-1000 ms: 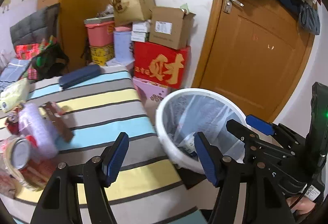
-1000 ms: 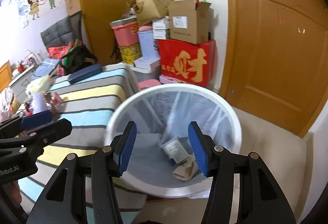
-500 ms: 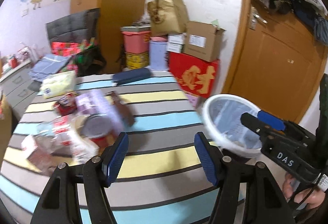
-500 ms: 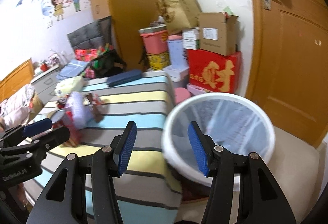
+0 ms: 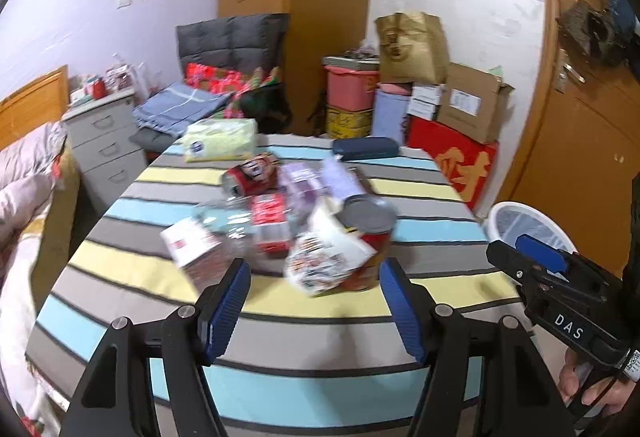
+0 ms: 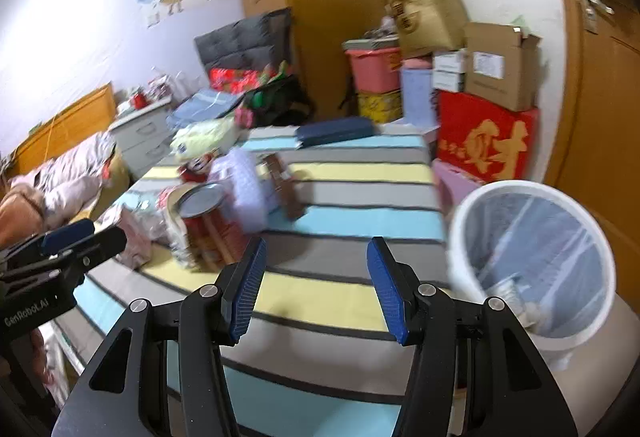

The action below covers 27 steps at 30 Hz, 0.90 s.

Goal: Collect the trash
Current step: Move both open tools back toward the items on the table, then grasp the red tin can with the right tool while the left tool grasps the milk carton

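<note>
A heap of trash lies on the striped table (image 5: 304, 389): a tall red tin can (image 5: 370, 237), a crumpled printed wrapper (image 5: 324, 261), a lying red drink can (image 5: 250, 177), a purple packet (image 5: 316, 181) and a white card (image 5: 190, 241). My left gripper (image 5: 314, 307) is open and empty, just short of the tin can. My right gripper (image 6: 316, 287) is open and empty over the table, between the heap (image 6: 208, 221) and the white trash bin (image 6: 532, 261). The bin, lined with a clear bag, holds some scraps. It also shows at the right in the left wrist view (image 5: 528, 225).
A dark blue case (image 5: 366, 149) and a yellow-green tissue pack (image 5: 220, 139) lie at the table's far end. Stacked boxes (image 5: 456, 117) and a red carton stand beyond, beside a wooden door (image 5: 580, 157). A bed (image 5: 24, 197) and grey drawers (image 5: 108, 141) are on the left.
Both grippers have swung left, away from the bin and toward the trash heap. The heap now lies ahead of the left gripper. Neither gripper holds anything.
</note>
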{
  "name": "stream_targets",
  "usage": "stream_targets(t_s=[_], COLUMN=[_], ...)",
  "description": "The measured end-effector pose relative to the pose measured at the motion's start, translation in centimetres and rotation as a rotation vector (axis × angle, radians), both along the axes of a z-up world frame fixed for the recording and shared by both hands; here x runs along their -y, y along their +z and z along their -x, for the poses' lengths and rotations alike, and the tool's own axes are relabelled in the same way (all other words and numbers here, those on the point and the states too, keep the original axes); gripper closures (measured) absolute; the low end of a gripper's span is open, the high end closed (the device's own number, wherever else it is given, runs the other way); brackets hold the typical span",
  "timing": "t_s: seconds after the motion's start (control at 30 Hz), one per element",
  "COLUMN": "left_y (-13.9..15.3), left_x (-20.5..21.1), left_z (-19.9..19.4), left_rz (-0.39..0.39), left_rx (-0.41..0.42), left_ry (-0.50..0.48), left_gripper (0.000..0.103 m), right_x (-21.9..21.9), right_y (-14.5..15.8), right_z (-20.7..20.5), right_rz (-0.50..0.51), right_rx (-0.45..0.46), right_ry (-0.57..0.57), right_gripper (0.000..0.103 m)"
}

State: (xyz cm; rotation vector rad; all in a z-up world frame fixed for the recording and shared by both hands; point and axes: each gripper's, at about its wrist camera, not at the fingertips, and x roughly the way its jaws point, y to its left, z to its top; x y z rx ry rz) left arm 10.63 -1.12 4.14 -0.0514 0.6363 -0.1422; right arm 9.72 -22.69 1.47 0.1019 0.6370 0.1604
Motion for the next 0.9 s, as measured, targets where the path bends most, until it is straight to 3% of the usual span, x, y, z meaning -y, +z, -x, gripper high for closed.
stream_targets(t_s=[0.4, 0.77, 0.9], left_y=[-2.2, -4.6, -4.8], left_x=[-6.2, -8.3, -8.2], left_z=[-1.4, -4.6, -5.7], left_rz=[0.03, 0.044, 0.063], left_rx=[-0.044, -0.104, -0.111], left_ry=[0.109, 0.108, 0.112], left_gripper=[0.035, 0.03, 0.03], right_x=[-4.4, -6.9, -7.5], right_y=[-1.5, -2.2, -2.5], right_z=[-2.4, -4.4, -4.7], right_rz=[0.036, 0.085, 0.081], right_rx=[-0.049, -0.085, -0.098], right_ry=[0.108, 0.184, 0.216], right_gripper=[0.049, 0.048, 0.041])
